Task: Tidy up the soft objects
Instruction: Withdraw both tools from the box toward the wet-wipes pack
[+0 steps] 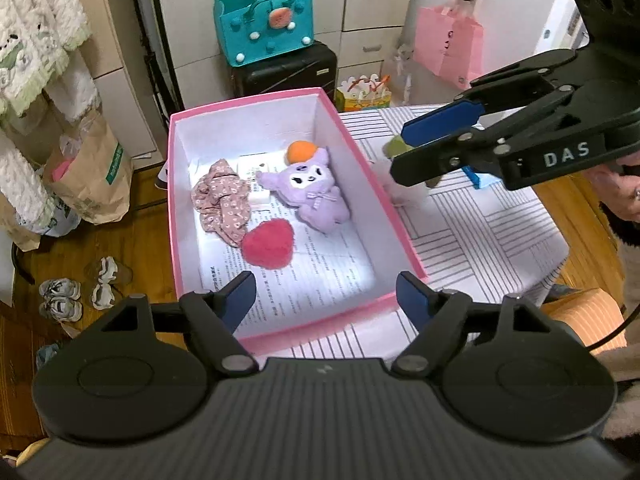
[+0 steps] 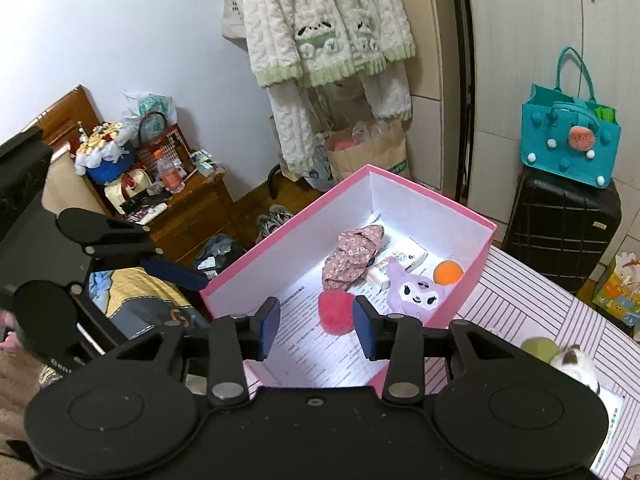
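A pink box [image 1: 174, 200] [image 2: 280, 240] stands on the striped table. Inside it lie a purple plush [image 1: 308, 196] [image 2: 416, 292], an orange ball [image 1: 301, 151] [image 2: 448, 272], a floral scrunchie [image 1: 222, 200] [image 2: 352, 256] and a red fuzzy heart [image 1: 268, 244] [image 2: 334, 312]. A green-and-white plush [image 1: 404, 190] [image 2: 568, 356] rests on the table right of the box. My left gripper [image 1: 326, 300] [image 2: 176, 254] hovers over the box's near end, open and empty. Above the box's right side my right gripper [image 1: 400, 148] [image 2: 316, 326] is also open and empty.
The striped tablecloth [image 1: 480, 220] ends at the right. A teal bag [image 1: 264, 24] sits on a black suitcase [image 1: 284, 68] behind the box. A pink bag [image 1: 448, 40], a paper bag [image 1: 96, 168] and shoes [image 1: 60, 296] are nearby. A cluttered nightstand [image 2: 176, 200] stands at left.
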Available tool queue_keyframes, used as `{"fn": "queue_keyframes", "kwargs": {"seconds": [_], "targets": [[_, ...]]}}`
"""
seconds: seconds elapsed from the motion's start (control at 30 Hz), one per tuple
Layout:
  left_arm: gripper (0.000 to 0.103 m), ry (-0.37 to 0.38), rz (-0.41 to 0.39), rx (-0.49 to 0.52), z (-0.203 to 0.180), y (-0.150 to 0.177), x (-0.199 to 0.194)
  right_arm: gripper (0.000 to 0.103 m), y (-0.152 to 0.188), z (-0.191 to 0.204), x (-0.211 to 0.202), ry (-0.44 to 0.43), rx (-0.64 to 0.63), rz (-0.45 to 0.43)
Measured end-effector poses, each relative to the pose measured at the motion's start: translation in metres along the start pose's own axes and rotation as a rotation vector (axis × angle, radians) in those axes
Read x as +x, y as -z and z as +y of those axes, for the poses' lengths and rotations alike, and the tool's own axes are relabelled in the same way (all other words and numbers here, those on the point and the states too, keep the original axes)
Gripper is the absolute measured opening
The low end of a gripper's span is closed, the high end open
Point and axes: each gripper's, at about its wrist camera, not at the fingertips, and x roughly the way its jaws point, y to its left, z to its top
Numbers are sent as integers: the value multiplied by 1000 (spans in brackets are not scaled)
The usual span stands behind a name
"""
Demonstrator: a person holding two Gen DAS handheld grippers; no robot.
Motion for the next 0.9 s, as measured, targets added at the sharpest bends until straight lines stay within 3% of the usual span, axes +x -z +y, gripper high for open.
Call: {"fn": "queue_keyframes", "kwargs": {"seconds": [0.37, 0.6, 0.9], "targets": [[82, 10, 17, 58, -35, 11, -18, 51, 50, 6, -51, 27, -3, -35], [83, 49, 29, 11, -54, 26, -17, 54, 86, 2, -75, 61, -3, -35], [83, 53, 56, 77, -97, 40, -11, 57, 132, -10, -93, 81, 19, -17]]}}
